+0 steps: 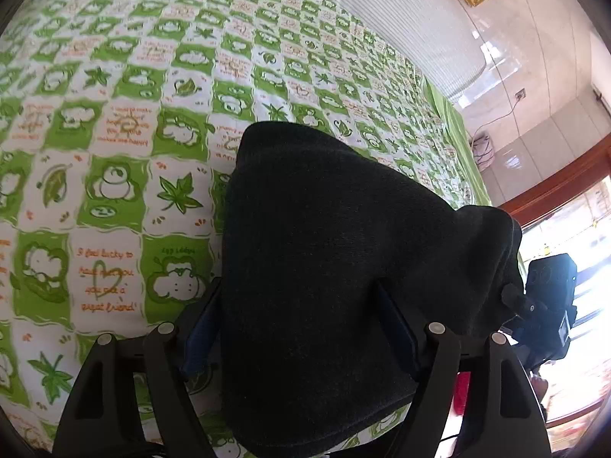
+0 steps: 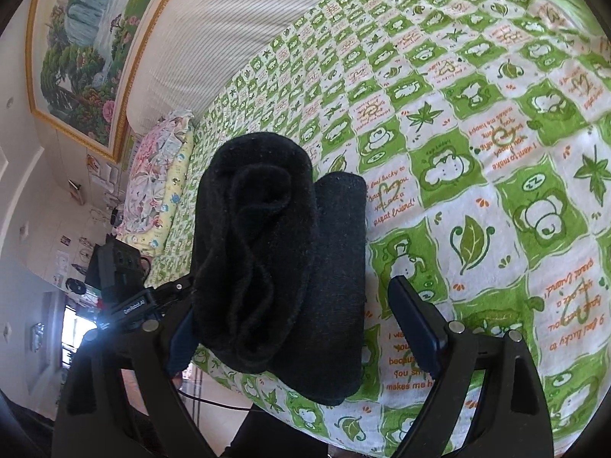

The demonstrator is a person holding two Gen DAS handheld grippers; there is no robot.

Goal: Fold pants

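Note:
The black pants (image 1: pixel 336 210) lie as a thick folded bundle on the green-and-white checked bedspread (image 1: pixel 114 191), close to the bed's near edge. My left gripper (image 1: pixel 298 290) stands open around one end of it, the fabric filling the gap and spreading under the right finger (image 1: pixel 397 324). In the right wrist view the pants (image 2: pixel 267 229) show their rolled layers end-on. My right gripper (image 2: pixel 294 297) is open around that end: its left finger is against the cloth, and its right finger (image 2: pixel 416 328) stands clear of it over the bedspread (image 2: pixel 477 152).
A white striped headboard cushion (image 2: pixel 229 38) runs along the far side of the bed, with a floral pillow (image 2: pixel 160 175) below it. A gold-framed painting (image 2: pixel 84 49) hangs on the tiled wall. A wooden door frame (image 1: pixel 553 191) stands past the bed's right edge.

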